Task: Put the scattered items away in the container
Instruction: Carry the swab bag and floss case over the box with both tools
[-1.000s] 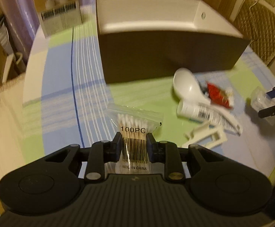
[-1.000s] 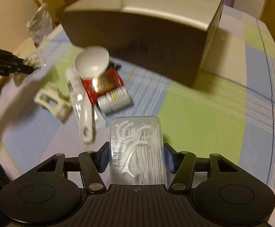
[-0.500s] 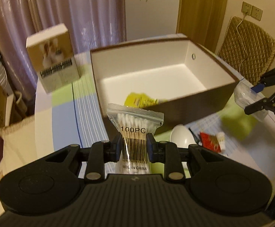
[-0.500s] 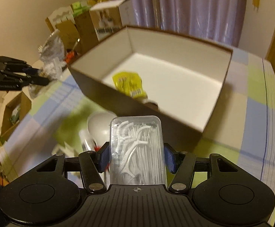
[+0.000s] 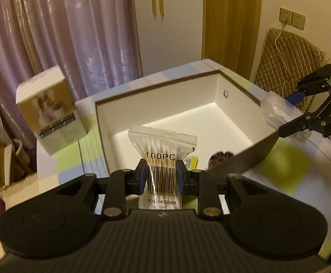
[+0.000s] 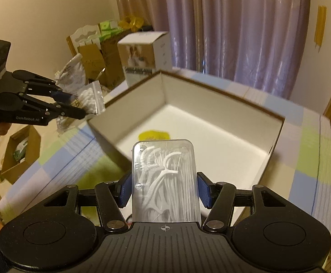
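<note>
My left gripper (image 5: 161, 174) is shut on a clear bag of cotton swabs (image 5: 162, 150) marked 100PC, held above the near wall of the brown box (image 5: 154, 88) with a white inside. My right gripper (image 6: 164, 192) is shut on a clear case of floss picks (image 6: 165, 182), held above the box's (image 6: 222, 95) near rim. A yellow packet (image 6: 153, 135) lies on the box floor; its edge (image 5: 194, 161) shows beside the swab bag. Each gripper appears in the other's view: the right one (image 5: 295, 111) holding the case (image 5: 277, 111), the left one (image 6: 74, 105) with the swab bag (image 6: 90, 100).
A small carton with a dog picture (image 5: 49, 111) stands on the checked tablecloth (image 5: 67, 159) left of the box. A quilted chair back (image 5: 288, 61) sits behind on the right. Cardboard boxes and bags (image 6: 92, 52) pile up beyond the table's left side.
Both grippers have risen from the table with their items and moved over the box. The scattered scoop, tube and red packet have dropped out of view.
</note>
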`<control>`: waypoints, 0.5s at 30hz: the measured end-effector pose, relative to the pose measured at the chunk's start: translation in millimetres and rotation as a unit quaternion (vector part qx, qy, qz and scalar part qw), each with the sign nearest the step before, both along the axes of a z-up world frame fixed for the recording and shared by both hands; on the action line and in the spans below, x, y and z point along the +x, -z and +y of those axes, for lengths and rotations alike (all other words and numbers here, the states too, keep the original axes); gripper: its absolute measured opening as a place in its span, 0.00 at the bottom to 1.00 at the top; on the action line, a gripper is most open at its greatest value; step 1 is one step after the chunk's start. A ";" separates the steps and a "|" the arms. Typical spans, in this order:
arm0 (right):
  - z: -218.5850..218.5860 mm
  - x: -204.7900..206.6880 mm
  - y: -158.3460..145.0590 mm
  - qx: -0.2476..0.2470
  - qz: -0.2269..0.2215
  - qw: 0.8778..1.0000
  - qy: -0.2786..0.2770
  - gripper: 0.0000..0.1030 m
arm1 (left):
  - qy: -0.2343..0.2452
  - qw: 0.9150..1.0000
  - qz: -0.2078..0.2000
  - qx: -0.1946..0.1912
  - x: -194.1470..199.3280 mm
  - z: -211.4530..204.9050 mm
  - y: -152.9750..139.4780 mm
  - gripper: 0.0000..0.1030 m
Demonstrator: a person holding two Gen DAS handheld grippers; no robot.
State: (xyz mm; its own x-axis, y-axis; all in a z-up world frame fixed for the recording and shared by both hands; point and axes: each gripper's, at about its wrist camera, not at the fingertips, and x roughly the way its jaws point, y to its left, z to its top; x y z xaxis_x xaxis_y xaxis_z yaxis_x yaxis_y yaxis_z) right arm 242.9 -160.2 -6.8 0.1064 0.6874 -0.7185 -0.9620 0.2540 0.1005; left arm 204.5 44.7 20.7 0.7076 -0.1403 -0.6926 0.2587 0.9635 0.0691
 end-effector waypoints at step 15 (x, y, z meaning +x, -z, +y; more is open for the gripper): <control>53.3 69.4 -4.8 0.025 -0.026 0.998 0.042 0.59 | 0.026 1.000 -0.014 -0.010 93.2 -28.7 -15.0 0.21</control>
State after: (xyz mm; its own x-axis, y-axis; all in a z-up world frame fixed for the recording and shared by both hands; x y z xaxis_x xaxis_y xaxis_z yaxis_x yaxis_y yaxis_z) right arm 312.3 -106.9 -2.0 0.2013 0.7095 -0.6754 -0.9419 0.3294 0.0654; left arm 297.7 15.9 35.7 0.7181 -0.1907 -0.6693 0.3071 0.9499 0.0588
